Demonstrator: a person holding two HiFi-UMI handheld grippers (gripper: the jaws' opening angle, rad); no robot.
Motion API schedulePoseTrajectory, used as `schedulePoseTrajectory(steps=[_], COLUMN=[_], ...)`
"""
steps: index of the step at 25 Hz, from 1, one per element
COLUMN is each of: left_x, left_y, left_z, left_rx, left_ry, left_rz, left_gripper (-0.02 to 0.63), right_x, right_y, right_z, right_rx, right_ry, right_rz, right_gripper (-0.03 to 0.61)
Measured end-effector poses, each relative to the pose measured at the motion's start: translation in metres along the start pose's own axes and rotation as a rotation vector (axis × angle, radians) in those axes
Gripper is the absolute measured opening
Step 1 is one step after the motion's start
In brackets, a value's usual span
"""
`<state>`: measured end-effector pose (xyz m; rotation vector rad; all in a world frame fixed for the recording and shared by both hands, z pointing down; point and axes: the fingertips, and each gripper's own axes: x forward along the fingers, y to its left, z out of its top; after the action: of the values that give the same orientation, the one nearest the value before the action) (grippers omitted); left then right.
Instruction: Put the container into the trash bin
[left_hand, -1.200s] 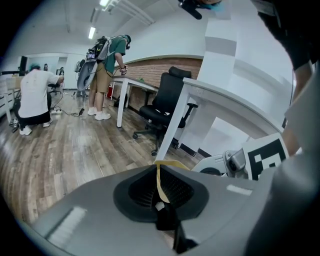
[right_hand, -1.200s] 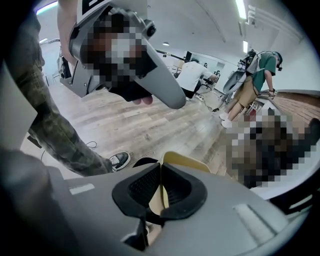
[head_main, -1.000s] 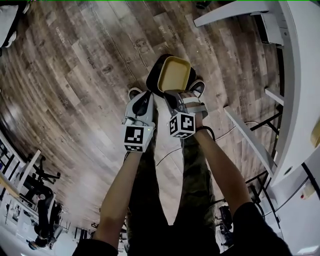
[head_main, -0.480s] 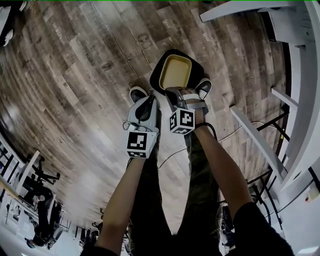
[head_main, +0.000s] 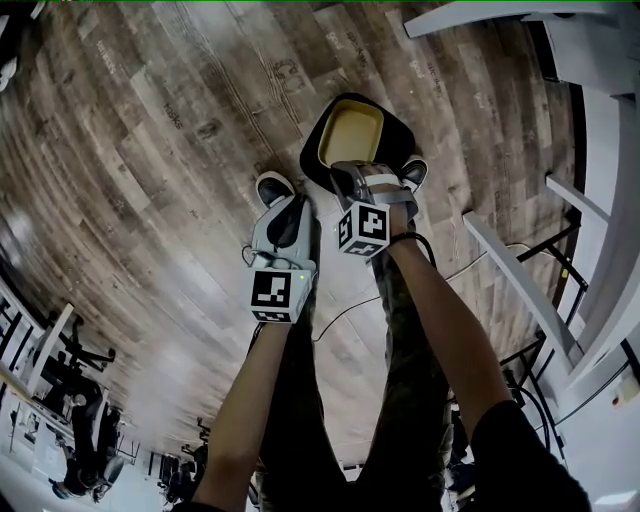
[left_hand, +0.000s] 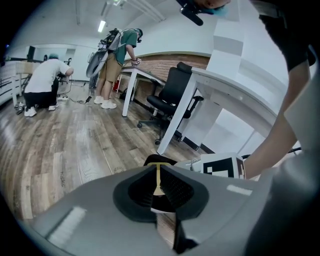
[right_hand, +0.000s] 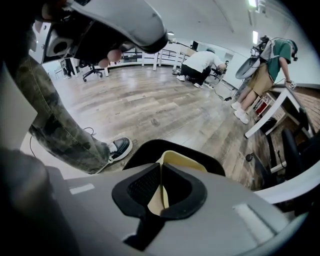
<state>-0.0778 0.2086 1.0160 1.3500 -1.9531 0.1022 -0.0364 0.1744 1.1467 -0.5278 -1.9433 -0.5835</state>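
R gripper (head_main: 350, 172): arm down, fingers pinch container (head_main: 350, 138) rim over trash bin (head_main: 403, 135) | L gripper (head_main: 292, 204): beside, fingers together, empty

Bare wooden floor (head_main: 150, 150) lay open to the left of the trash bin (head_main: 398, 135). The container (head_main: 350, 138) covered most of the bin's mouth. Shoes (head_main: 272, 186) flanked its near side, and the white surface (head_main: 610, 200) and its crossbars (head_main: 510, 275) crowded the right.
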Motion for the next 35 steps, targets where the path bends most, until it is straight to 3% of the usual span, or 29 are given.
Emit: schedulePoseTrajectory(steps=[19, 28, 35], left_x=[-0.002, -0.001, -0.004], left_y=[0.018, 0.020, 0.012], left_z=[-0.040, -0.038, -0.032], left_rx=[-0.063, -0.062, -0.031], left_ry=[-0.023, -0.020, 0.001], left_rz=[0.057, 0.067, 0.043], left_gripper=[-0.008, -0.008, -0.008], right_x=[0.062, 0.061, 0.044], right_y=[0.013, 0.008, 0.014], right_z=[-0.027, -0.016, -0.019], right_rx=[-0.030, -0.024, -0.004], right_ry=[0.082, 0.059, 0.067], right_rz=[0.061, 0.069, 0.068], right_gripper=[0.032, 0.071, 0.064])
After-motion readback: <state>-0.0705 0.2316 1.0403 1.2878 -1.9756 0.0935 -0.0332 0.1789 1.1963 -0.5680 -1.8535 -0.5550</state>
